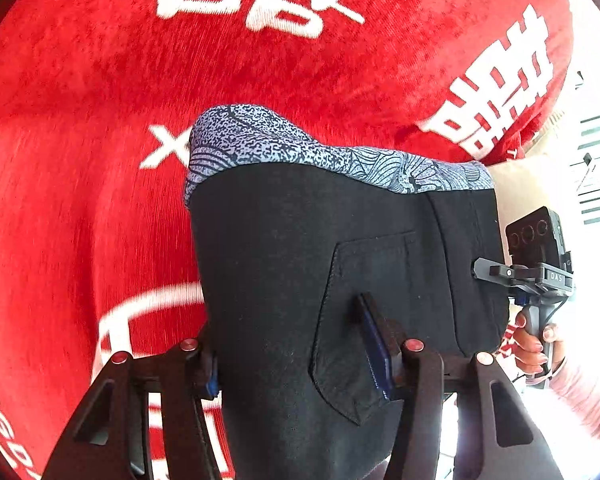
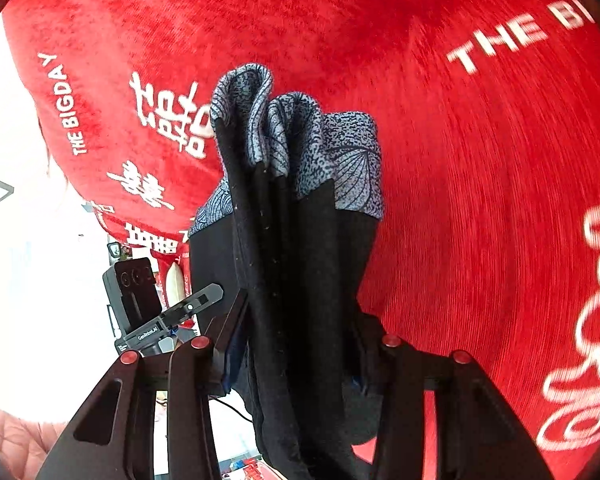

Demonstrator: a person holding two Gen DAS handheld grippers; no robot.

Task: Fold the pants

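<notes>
The black pants (image 1: 284, 264) have a blue-patterned waistband (image 1: 300, 148) and a back pocket (image 1: 364, 312). They hang lifted above a red velvet cloth (image 1: 80, 200). My left gripper (image 1: 300, 364) is shut on the pants near the pocket. My right gripper (image 2: 296, 356) is shut on the bunched, folded layers of the pants (image 2: 300, 272), with the waistband (image 2: 300, 140) standing up past the fingers. The right gripper (image 1: 536, 276) also shows in the left wrist view at the pants' right edge. The left gripper (image 2: 168, 316) shows in the right wrist view at their left edge.
The red cloth (image 2: 480, 200) with white lettering covers the surface under the pants. A person's hand with painted nails (image 1: 536, 344) holds the right gripper's handle. A bright white area (image 2: 40, 280) lies past the cloth's edge.
</notes>
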